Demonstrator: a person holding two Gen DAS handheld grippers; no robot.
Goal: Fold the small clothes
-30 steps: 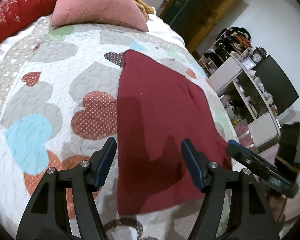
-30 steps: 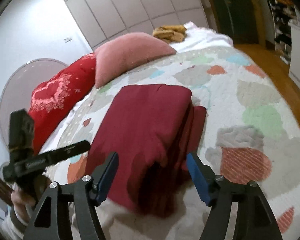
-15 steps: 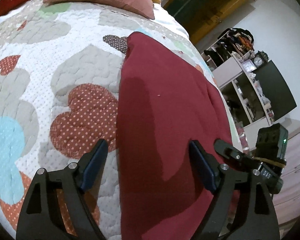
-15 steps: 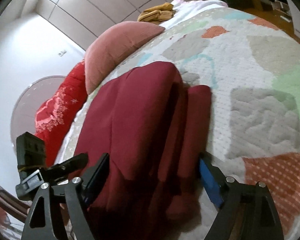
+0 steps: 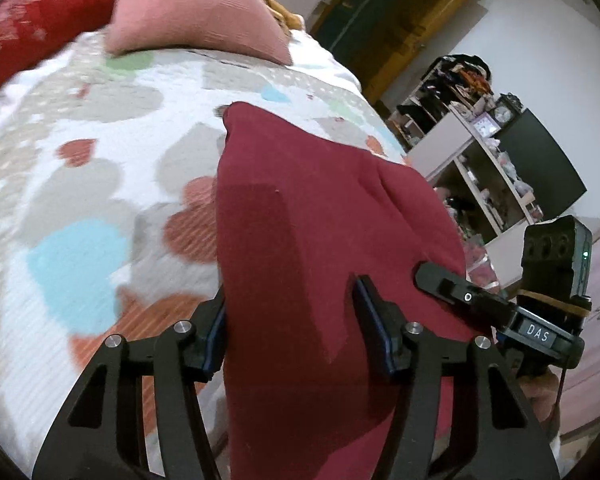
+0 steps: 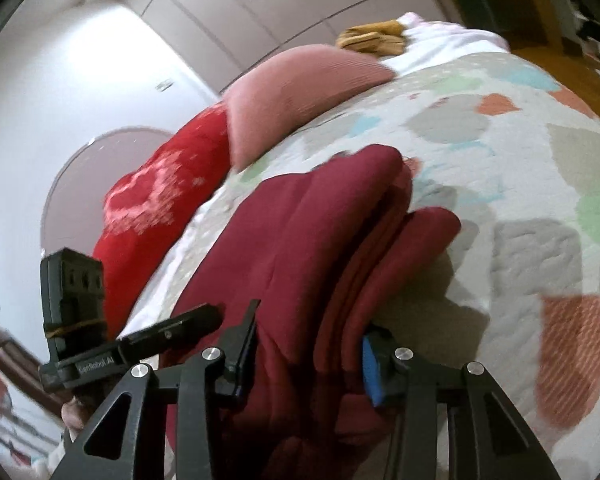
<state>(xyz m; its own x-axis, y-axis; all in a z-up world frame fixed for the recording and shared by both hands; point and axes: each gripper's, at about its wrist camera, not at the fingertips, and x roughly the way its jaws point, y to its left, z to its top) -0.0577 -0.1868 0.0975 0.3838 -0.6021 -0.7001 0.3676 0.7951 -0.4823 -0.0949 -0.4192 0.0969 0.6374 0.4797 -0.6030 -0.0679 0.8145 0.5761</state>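
Note:
A dark red garment (image 5: 300,216) lies partly folded on a heart-patterned quilt (image 5: 80,184). Its near end rises between the fingers of my left gripper (image 5: 290,320), whose jaws stand on either side of the cloth. In the right wrist view the same garment (image 6: 300,232) shows stacked folds, and its near end sits between the fingers of my right gripper (image 6: 306,356). Both grippers hold the near edge, side by side. The right gripper also shows in the left wrist view (image 5: 452,288), and the left one in the right wrist view (image 6: 172,328).
A pink pillow (image 5: 196,12) and a red heart pillow (image 6: 160,200) lie at the head of the bed. Folded yellow cloth (image 6: 372,38) sits beyond them. Shelves with clutter (image 5: 480,140) and a dark door (image 5: 380,20) stand to the right of the bed.
Both grippers moved down onto the garment's near edge and closed on it. The near end has since lifted off the quilt, and the views pulled back.

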